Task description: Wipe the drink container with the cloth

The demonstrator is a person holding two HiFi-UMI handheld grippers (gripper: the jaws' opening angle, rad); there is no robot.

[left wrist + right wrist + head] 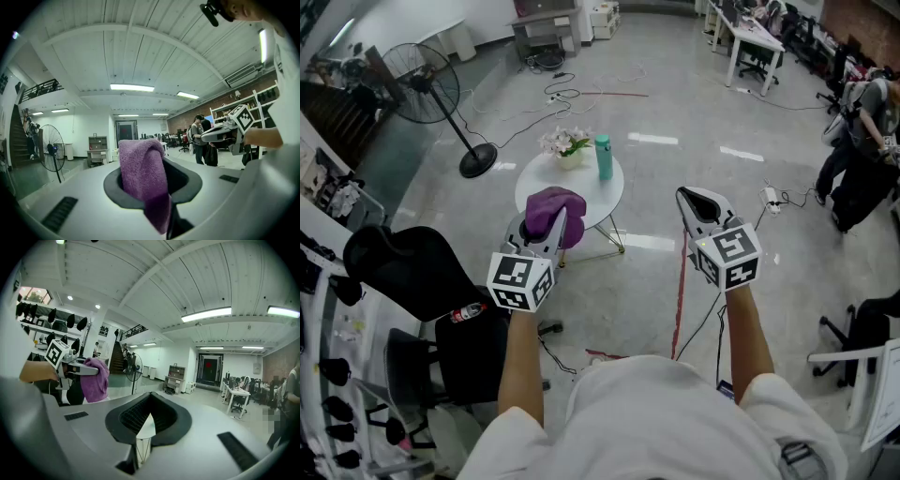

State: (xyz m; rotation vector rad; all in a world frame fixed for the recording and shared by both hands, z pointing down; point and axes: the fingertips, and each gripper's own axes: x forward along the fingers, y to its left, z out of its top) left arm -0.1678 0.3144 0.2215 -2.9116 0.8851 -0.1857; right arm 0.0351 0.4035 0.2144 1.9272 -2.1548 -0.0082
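A teal drink bottle (604, 157) stands upright on the small round white table (598, 199), beside a pot of flowers (567, 146). My left gripper (553, 220) is shut on a purple cloth (555, 213), which bunches over its jaws and hangs just before the table's near edge. In the left gripper view the cloth (144, 178) fills the jaw gap. My right gripper (692, 202) is shut and empty, held level in the air to the right of the table. The right gripper view shows its jaws closed, with the cloth (95, 379) and left gripper at the left.
A standing fan (425, 86) is left of the table. A black office chair (412, 272) stands by my left arm. Cables and a red line (680, 298) lie on the floor. Desks (754, 42) and a person (862, 141) are at the far right.
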